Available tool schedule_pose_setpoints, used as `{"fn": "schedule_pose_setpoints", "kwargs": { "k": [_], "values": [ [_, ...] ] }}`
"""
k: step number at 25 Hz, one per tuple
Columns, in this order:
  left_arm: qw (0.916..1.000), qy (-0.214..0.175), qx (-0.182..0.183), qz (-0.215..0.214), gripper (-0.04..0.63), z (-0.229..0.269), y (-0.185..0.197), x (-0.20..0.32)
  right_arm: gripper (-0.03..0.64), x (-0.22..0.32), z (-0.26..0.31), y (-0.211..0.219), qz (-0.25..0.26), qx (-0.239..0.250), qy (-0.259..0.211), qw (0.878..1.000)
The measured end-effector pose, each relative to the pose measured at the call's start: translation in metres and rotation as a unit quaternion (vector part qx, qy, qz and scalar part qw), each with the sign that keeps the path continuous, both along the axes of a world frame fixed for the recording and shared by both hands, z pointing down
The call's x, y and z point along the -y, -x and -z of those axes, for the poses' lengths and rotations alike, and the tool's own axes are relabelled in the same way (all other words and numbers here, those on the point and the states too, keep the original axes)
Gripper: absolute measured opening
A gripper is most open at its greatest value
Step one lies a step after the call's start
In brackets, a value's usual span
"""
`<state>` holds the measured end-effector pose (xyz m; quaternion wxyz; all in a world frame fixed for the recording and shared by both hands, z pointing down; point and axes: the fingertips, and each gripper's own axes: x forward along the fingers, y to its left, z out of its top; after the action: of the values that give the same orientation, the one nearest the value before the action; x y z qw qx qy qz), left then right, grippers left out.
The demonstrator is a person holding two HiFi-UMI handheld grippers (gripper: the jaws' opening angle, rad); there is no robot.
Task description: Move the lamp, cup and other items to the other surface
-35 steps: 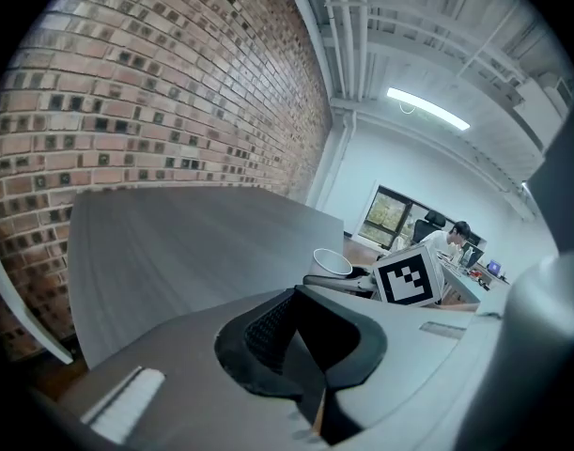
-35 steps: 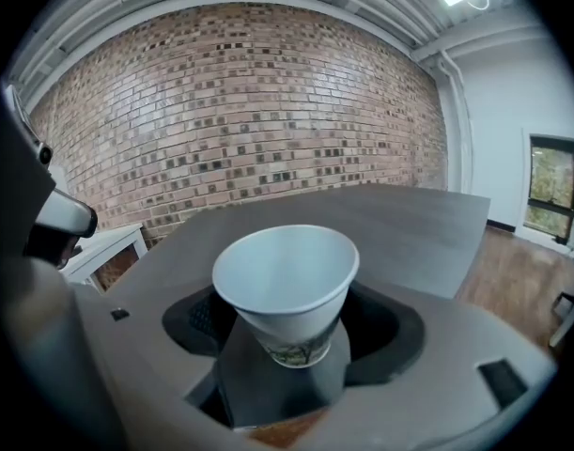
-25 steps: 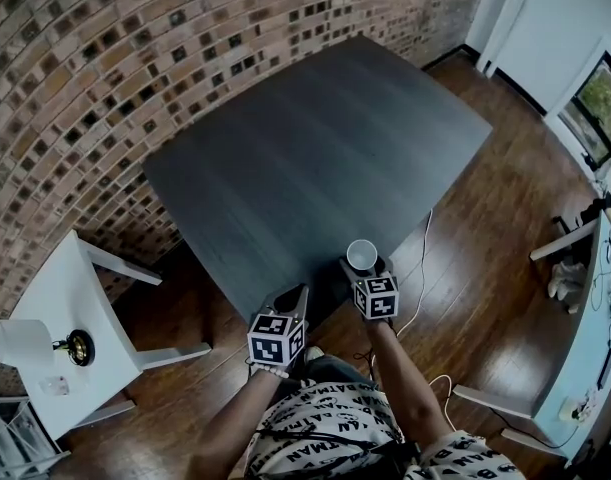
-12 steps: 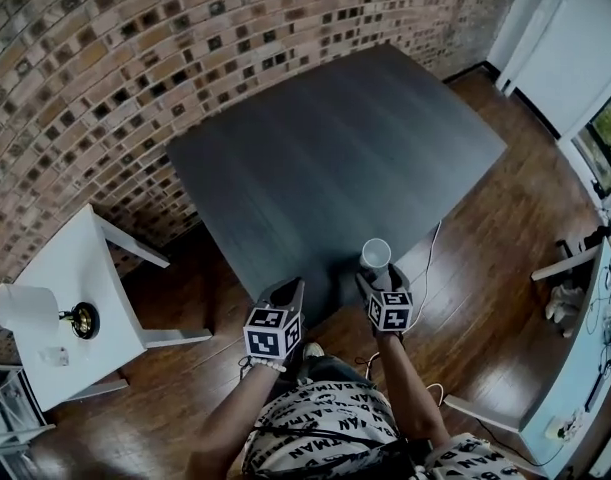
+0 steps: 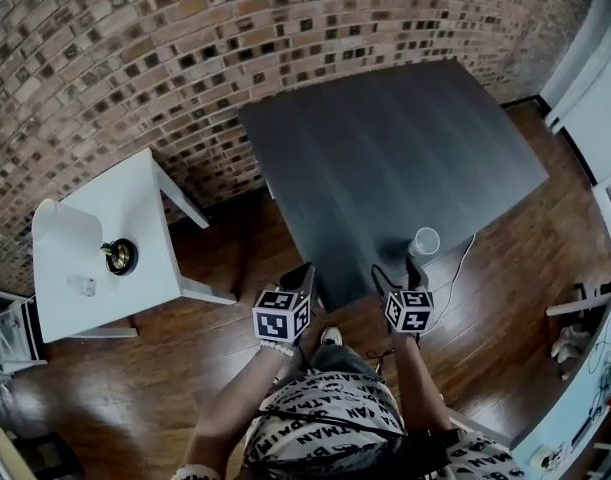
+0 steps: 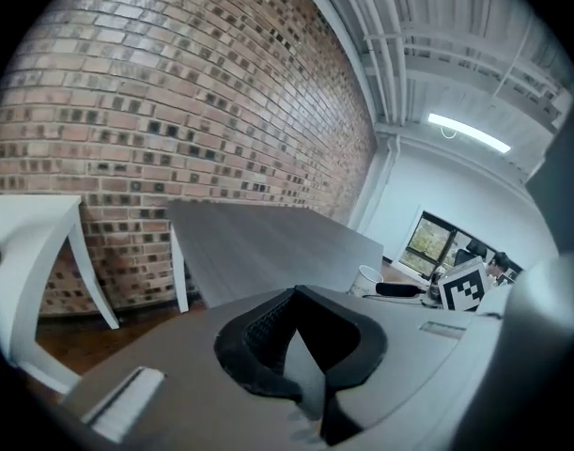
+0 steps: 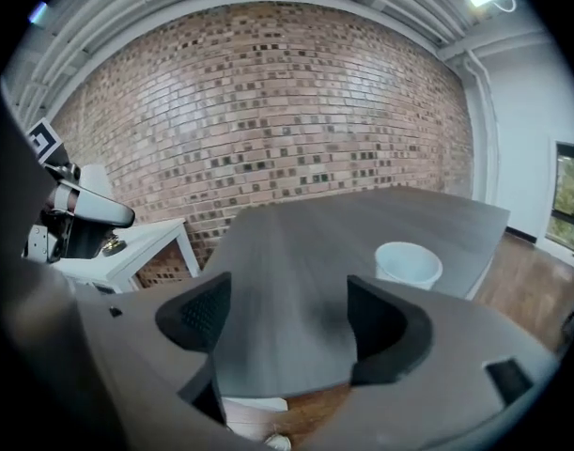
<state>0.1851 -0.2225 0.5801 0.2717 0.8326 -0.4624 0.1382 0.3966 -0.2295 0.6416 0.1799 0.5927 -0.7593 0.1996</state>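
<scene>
Standing upright near the front edge of the dark table (image 5: 385, 148), the white cup (image 5: 423, 241) looks delivered: the right gripper (image 5: 398, 271) hovers just beside it, jaws spread wide with nothing between them. The left gripper (image 5: 300, 278) hangs pinched together and empty, apparently idle, while the lamp (image 5: 60, 230) and a small white item (image 5: 82, 286) sit on the white side table (image 5: 135, 208), probably next. No brand or label is legible on these; the shirt lettering is too warped to read surely.

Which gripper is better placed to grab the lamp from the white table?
Left. The left gripper sits nearer the white table where the lamp stands, though its jaws are shut. The right gripper, open and empty, is farther off beside the cup on the dark table.
</scene>
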Motion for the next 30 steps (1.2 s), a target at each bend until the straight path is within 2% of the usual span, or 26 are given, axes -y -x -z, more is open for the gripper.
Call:
{"fn": "schedule_pose_setpoints", "kwargs": {
  "k": [8, 16, 23, 30],
  "values": [
    [0.9964, -0.014, 0.001, 0.083, 0.0, 0.016, 0.106, -0.051, 0.4, 0.004, 0.035, 0.147, 0.119, 0.017, -0.027, 0.992],
    [0.9833, -0.03, -0.001, 0.18, 0.0, 0.03, 0.22, -0.109, 0.399, -0.021, 0.053, 0.291, 0.232, 0.023, -0.035, 0.972],
    [0.9699, -0.034, -0.009, 0.241, 0.0, 0.034, 0.295, -0.169, 0.399, -0.06, 0.063, 0.384, 0.296, 0.023, -0.039, 0.954],
    [0.9601, -0.035, -0.026, 0.276, 0.002, 0.028, 0.35, -0.223, 0.385, -0.102, 0.068, 0.469, 0.348, 0.036, -0.038, 0.936]
  ]
}}
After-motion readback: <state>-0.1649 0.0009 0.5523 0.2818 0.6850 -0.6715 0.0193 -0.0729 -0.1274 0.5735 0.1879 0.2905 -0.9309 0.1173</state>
